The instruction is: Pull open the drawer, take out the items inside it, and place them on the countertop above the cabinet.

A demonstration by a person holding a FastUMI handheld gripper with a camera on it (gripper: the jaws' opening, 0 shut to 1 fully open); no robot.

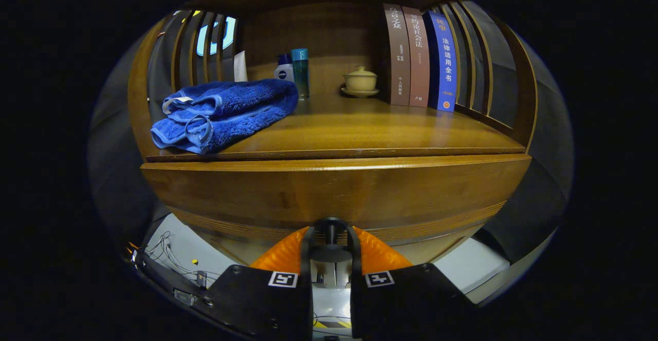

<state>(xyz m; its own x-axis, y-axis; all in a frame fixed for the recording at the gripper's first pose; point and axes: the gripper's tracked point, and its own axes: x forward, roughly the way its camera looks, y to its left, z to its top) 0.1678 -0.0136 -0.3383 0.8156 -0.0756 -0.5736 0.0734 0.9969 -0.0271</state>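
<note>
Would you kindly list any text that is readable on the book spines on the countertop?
Blue book: "法律适用全书".
Brown books: the spine titles are too blurred to read.
Nothing is written on the tongs, which are closed on the drawer knob.

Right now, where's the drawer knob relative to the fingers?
In the gripper view, the dark drawer knob sits between the gripper fingertips, low on the wooden drawer front under the countertop; both fingers look closed on it.

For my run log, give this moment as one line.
gripper: shut on drawer knob | drawer: closed | countertop: blue towel
</note>
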